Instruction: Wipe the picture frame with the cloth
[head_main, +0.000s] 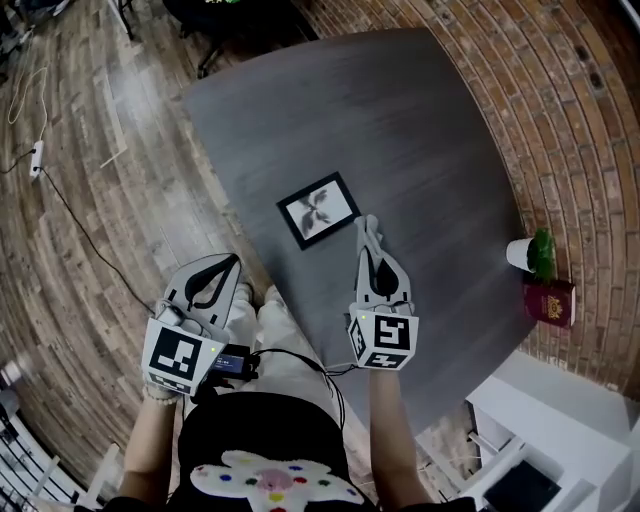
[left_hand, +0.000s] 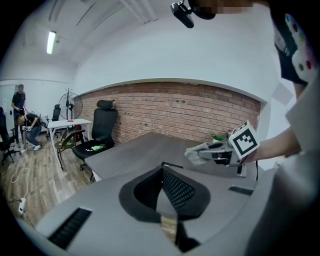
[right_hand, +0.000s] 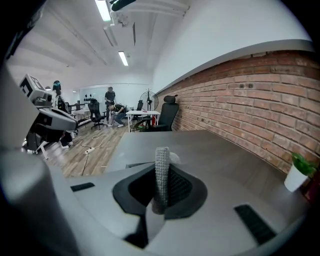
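the person's left gripper (head_main: 232, 265) is down close to the legs. it is off the edge of the table (head_main: 420, 130) and over the wood floor (head_main: 90, 230). its two jaws are closed on each other, tip to tip, with nothing between them.

the right gripper (head_main: 369, 248) is a bit farther out, over the dark grey table. its jaws are pressed tight on a grey bumpy cloth (head_main: 364, 226). the cloth sticks out past the tips. in the right gripper view it stands up like a thin strip between the jaws.

just past the cloth is the picture frame (head_main: 318, 209). it is black and lies flat on the table, turned a little crooked. it has a black and white picture inside. the end of the cloth is right beside the frame's near right corner. you cannot tell if it touches.

over to the right, by the brick wall (head_main: 560, 120), there is a small green plant (head_main: 543, 250) in a white pot (head_main: 519, 254). a red book (head_main: 548, 302) lies just beside the pot.

a thin cable (head_main: 85, 225) runs across the floor on the left. far off, past the other end of the table, there is a black chair (left_hand: 102, 127).
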